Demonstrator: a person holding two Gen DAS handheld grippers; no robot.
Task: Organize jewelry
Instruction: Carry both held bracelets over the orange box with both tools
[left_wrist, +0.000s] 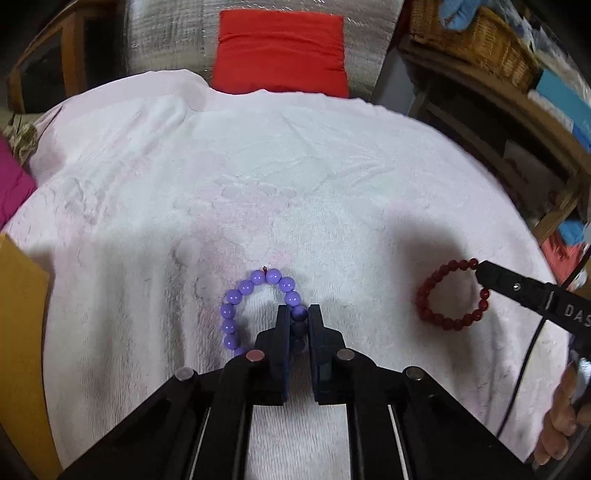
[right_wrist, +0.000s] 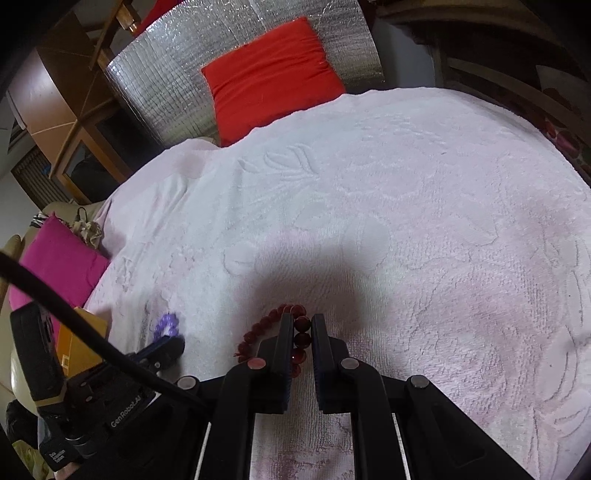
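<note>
Left wrist view: the left gripper (left_wrist: 298, 314) is clamped on the purple bead bracelet (left_wrist: 255, 306), its two pads pinching a bead on the ring's right side. The rest of the ring fans out to the left and away from the jaws, lying flat on the pale pink plush blanket (left_wrist: 295, 177). Any lift therefore starts from one edge, and the loop will likely hang from the pinch point. Off to the right lies the dark red bead bracelet (left_wrist: 452, 295), also flat, with the right gripper (left_wrist: 484, 271) reaching in from the right and meeting it at its far right edge. From here that contact is seen only side-on, so whether the beads are truly caught cannot be told. The two bracelets lie well apart, each nearer its own hand.

Right wrist view: this settles it. The right gripper (right_wrist: 298, 332) is closed on the dark red bead bracelet (right_wrist: 280, 332), a short run of beads sitting in line between the pads; the loop curves off to the left of the jaws. The purple bead bracelet (right_wrist: 166, 326) shows only as a small blurred patch at the left, with the left gripper (right_wrist: 173, 345) at its near edge. Behind the blanket stands a red cushion (right_wrist: 269, 74); no jewellery box is clearly identifiable in either view.
</note>
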